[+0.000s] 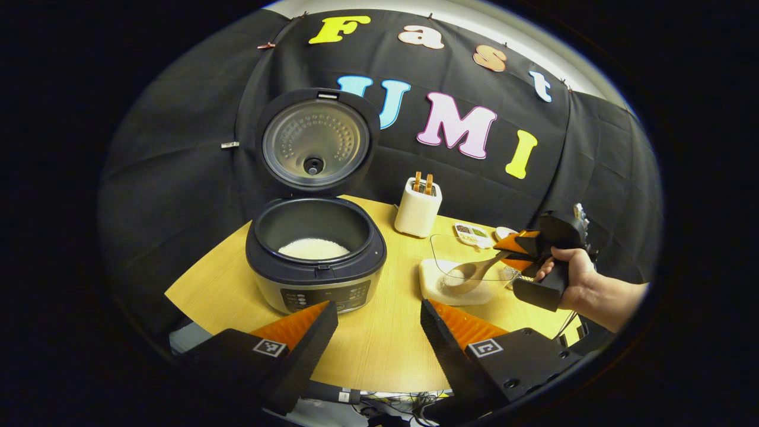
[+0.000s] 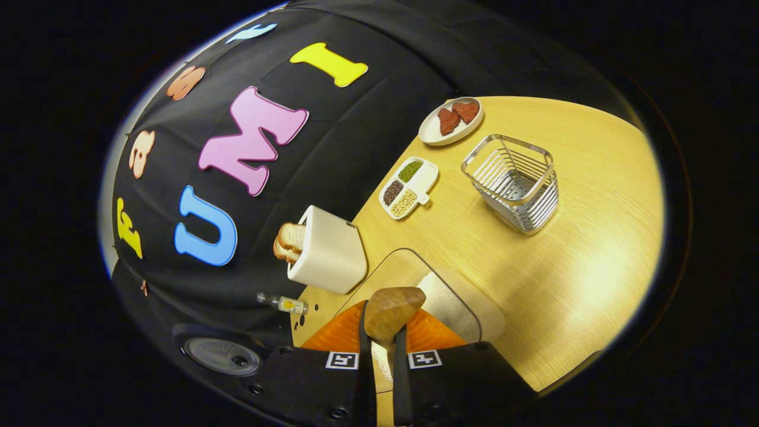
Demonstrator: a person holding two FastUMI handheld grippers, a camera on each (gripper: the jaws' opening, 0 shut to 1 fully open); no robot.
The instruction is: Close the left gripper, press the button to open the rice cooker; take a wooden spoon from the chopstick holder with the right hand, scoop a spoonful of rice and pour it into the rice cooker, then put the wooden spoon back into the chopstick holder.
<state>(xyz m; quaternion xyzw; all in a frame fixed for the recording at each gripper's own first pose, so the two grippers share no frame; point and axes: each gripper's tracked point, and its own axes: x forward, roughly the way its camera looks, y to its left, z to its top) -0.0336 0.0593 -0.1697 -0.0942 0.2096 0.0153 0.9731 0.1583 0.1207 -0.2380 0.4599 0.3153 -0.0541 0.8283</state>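
While the lid is standing up, the scoop is coming next.
Left gripper view: left gripper (image 1: 379,323) is hanging released before the rice cooker (image 1: 315,261); right gripper (image 1: 514,248) is clenching the wooden spoon (image 1: 474,274), handle slanting up to it, bowl dipping into the rice container (image 1: 453,283) right of the cooker.
Right gripper view: spoon bowl is pointing forward from the fingers, over the rice.

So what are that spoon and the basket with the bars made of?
The spoon looks like wood: matte tan with faint grain. The basket looks like metal, probably polished steel: thin silvery bars that catch the light. I can't tell which metal.
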